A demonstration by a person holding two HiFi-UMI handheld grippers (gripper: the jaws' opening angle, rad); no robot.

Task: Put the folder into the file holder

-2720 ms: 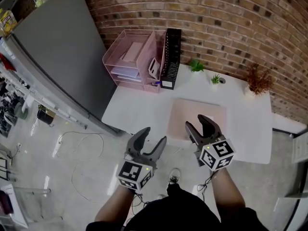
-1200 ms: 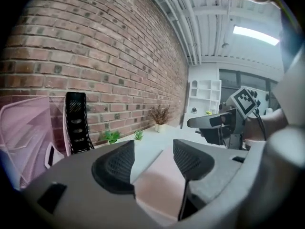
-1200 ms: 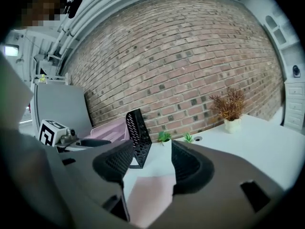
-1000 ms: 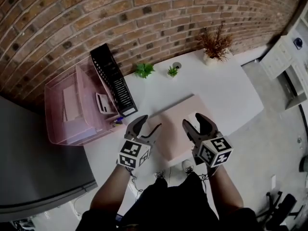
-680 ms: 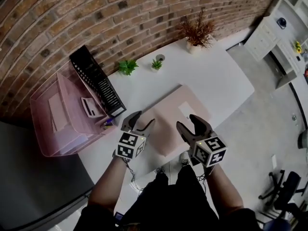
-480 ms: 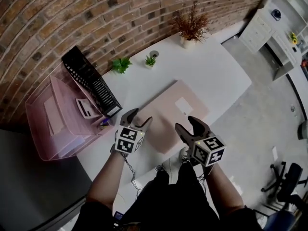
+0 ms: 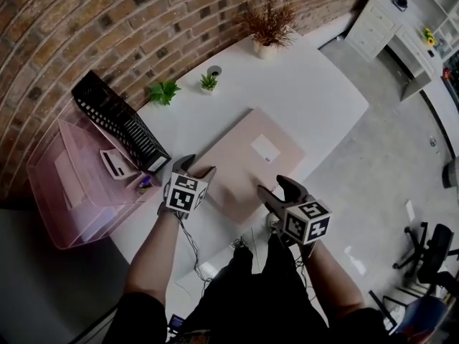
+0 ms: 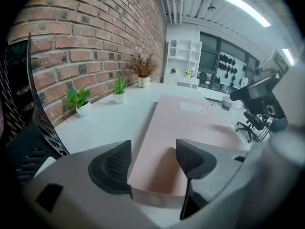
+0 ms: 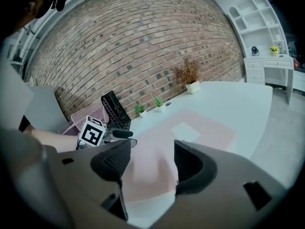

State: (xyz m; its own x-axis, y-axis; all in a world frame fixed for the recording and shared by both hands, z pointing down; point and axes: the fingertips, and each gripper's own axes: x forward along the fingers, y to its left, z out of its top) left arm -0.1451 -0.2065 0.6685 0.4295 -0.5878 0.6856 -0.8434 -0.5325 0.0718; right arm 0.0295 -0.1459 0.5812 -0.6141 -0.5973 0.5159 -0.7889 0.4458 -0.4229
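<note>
A flat pink folder (image 7: pixel 244 165) with a white label (image 7: pixel 265 149) lies on the white table (image 7: pixel 315 92). The black mesh file holder (image 7: pixel 118 124) stands upright at the table's left, by the brick wall. My left gripper (image 7: pixel 197 168) is at the folder's near left corner, and its jaws are opening. In the left gripper view the folder's near edge (image 8: pixel 157 197) sits between the left gripper (image 8: pixel 152 163) jaws, and the pads do not press on it. My right gripper (image 7: pixel 276 188) hovers off the folder's near right edge, its jaws opening with nothing between them. In the right gripper view the folder (image 9: pixel 190 128) lies ahead.
A pink tray organizer (image 7: pixel 64 185) stands left of the file holder. Two small green plants (image 7: pixel 163 90) (image 7: pixel 209 82) and a dried plant in a pot (image 7: pixel 267 24) line the wall. The table's front edge runs just under my grippers, with floor and an office chair (image 7: pixel 430 253) to the right.
My left gripper has moved forward onto the folder's near left corner and its jaws stand wider. The right gripper stays near the front edge. The head view has swung.
</note>
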